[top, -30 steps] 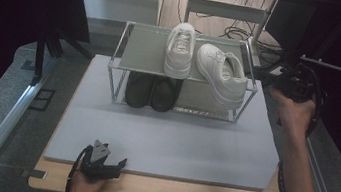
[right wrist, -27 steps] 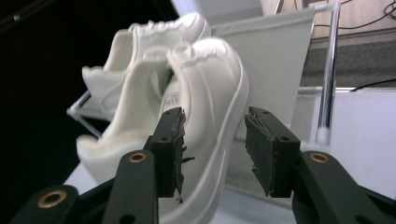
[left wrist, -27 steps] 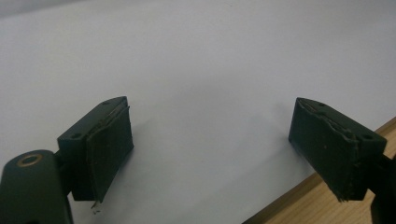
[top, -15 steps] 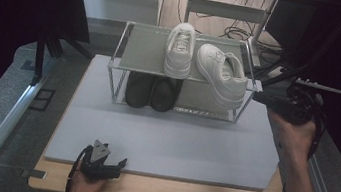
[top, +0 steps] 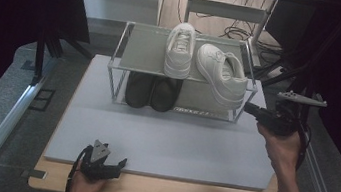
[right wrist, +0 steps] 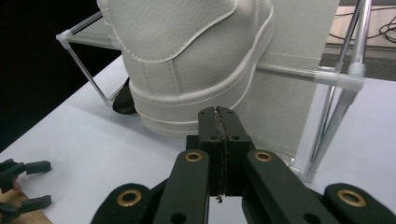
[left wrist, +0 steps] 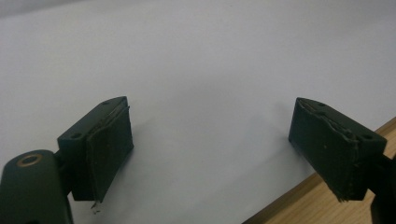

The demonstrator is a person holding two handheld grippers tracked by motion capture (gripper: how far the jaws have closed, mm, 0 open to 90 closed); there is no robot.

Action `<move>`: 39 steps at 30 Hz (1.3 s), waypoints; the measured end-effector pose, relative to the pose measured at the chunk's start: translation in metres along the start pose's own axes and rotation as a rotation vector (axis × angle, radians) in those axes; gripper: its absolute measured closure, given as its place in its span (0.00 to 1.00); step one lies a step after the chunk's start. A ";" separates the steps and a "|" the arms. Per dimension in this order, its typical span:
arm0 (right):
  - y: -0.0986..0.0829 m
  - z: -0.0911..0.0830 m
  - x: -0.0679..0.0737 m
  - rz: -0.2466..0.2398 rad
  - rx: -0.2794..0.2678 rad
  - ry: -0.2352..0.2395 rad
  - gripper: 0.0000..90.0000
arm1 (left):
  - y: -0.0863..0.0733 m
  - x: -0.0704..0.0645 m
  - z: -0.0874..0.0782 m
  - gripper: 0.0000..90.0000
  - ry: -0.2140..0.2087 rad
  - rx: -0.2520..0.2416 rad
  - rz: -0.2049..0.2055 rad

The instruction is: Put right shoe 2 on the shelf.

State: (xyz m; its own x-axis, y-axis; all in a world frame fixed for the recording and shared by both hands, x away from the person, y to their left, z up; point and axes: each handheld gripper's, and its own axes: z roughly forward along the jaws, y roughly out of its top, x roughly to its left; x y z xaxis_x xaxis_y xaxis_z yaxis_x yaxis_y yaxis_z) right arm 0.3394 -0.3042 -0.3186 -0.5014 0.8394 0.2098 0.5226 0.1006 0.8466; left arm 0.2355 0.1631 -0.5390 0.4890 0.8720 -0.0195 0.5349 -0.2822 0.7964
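Observation:
A wire shoe rack (top: 147,47) stands at the back of the grey mat (top: 167,141). On its top shelf are two white sneakers: one (top: 180,49) straight, the other (top: 222,75) turned, with its heel past the front rail. A pair of black shoes (top: 151,91) sits underneath. My right gripper (top: 250,108) is shut on nothing, its tip just below and in front of that white heel (right wrist: 187,56); the right gripper view shows the closed jaws (right wrist: 219,114). My left gripper (top: 120,167) lies open at the mat's front edge, nothing between its jaws (left wrist: 210,126).
The mat rests on a wooden table whose edge (left wrist: 303,200) shows under the left jaws. The rack's corner post (right wrist: 336,107) stands just right of my right gripper. Cables and a stand lie behind the rack; metal rails run along both sides.
My right gripper has come down and toward the person, from beside the rack's right end to just in front of the turned sneaker's heel. The left gripper has stayed put.

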 end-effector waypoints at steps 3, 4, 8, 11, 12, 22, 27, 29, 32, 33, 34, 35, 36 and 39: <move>-0.003 0.005 0.002 -0.004 0.006 0.014 1.00 | 0.000 0.000 0.000 0.15 0.000 0.000 0.000; -0.004 0.005 0.002 -0.010 0.008 0.015 1.00 | 0.000 0.000 0.000 0.15 0.000 0.000 0.000; -0.005 0.009 0.004 -0.012 0.007 0.025 1.00 | 0.000 0.000 0.000 0.15 0.000 0.000 0.000; -0.004 0.009 0.004 -0.014 0.000 0.022 1.00 | 0.000 0.000 0.000 0.15 0.000 0.000 0.000; -0.004 0.009 0.005 -0.017 -0.002 0.018 1.00 | 0.000 0.000 0.000 0.15 0.000 0.000 0.000; -0.002 0.019 0.008 -0.005 -0.010 0.028 1.00 | 0.000 0.000 0.000 0.15 0.000 0.000 0.000; 0.001 0.029 0.011 -0.004 -0.010 0.033 1.00 | 0.000 0.000 0.000 0.15 -0.001 0.000 0.000; 0.002 0.031 0.012 -0.002 -0.009 0.032 1.00 | 0.000 0.000 0.000 0.15 -0.001 0.000 0.000; 0.003 0.036 0.013 -0.004 -0.010 0.030 1.00 | 0.000 0.000 0.000 0.15 -0.001 0.000 0.000; 0.004 0.037 0.013 -0.002 -0.011 0.030 1.00 | 0.000 0.000 0.000 0.15 -0.001 0.000 0.000; 0.004 0.039 0.012 -0.001 -0.012 0.031 1.00 | 0.000 0.000 0.000 0.15 0.000 0.000 0.000; 0.004 0.040 0.012 0.000 -0.015 0.032 1.00 | 0.000 0.000 0.000 0.15 -0.001 0.000 -0.001; 0.005 0.040 0.012 0.001 -0.013 0.031 1.00 | 0.000 0.000 0.000 0.15 -0.001 0.000 0.000; 0.005 0.043 0.012 -0.001 -0.014 0.027 1.00 | 0.000 0.000 0.000 0.15 -0.001 0.000 0.000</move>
State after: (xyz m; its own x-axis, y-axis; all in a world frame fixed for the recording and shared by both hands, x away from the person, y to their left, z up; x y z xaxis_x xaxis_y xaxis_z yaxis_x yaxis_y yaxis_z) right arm 0.3657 -0.2704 -0.3325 -0.5201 0.8247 0.2222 0.5126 0.0933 0.8536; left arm 0.2356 0.1631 -0.5390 0.4896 0.8717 -0.0201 0.5352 -0.2822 0.7962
